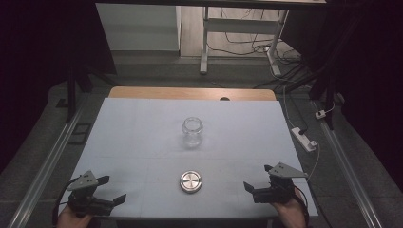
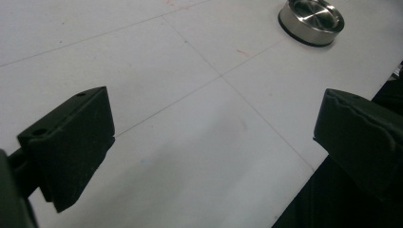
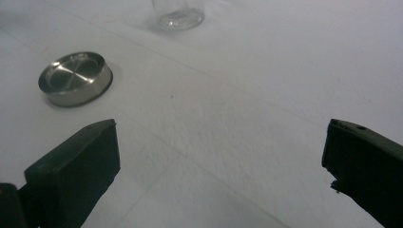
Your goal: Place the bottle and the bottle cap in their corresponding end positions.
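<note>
**Open jar and loose lid, both grippers idle**

A small clear glass jar (image 1: 193, 131) stands upright and lidless near the middle of the bench (image 1: 133, 123). It looks rigid, breakable and slick, so a hold across its rounded body seems safer than one on the thin rim. A round brushed-metal lid (image 1: 190, 181) lies nearer the front edge, well apart from the jar; it is low and stiff, best pinched across its side wall. Nothing stands between them. The left gripper (image 1: 107, 191) waits at the front left corner, fingers apart and empty; the right gripper (image 1: 257, 178) waits at the front right corner, likewise spread.
</note>
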### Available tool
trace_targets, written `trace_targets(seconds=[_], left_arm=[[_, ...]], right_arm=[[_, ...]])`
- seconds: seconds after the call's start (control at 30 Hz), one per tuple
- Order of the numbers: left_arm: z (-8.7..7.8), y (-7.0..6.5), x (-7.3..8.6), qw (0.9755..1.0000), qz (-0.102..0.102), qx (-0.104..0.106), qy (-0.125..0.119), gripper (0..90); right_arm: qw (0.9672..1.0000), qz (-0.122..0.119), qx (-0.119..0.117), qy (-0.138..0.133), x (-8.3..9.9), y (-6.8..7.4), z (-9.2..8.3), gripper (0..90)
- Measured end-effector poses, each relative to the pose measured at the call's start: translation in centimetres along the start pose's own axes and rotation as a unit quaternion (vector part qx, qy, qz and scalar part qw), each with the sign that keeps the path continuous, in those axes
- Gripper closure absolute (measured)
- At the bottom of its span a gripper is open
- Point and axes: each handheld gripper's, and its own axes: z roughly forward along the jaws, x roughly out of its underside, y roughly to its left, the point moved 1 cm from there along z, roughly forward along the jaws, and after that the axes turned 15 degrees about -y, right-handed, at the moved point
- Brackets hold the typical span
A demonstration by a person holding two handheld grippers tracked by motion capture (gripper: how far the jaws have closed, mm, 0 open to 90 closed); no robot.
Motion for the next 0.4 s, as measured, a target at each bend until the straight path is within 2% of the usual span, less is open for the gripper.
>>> trace_targets(seconds=[0.27, 0.33, 0.4], left_arm=[[-0.3, 0.2, 0.2, 0.9999, -0.007, -0.007, 0.006, 0.5], [-0.3, 0.3, 0.2, 0.9999, -0.011, -0.006, 0.005, 0.5], [-0.3, 0.3, 0.2, 0.9999, -0.011, -0.006, 0.005, 0.5]], right_arm=[[0.9991, 0.018, 0.019, 0.032, 1.5, -0.3, -1.4, 0.0], [0.9983, 0.024, 0.022, 0.048, 2.0, -0.5, -1.5, 0.0], [0.9986, 0.026, 0.024, 0.04, 2.0, -0.5, -1.7, 0.0]])
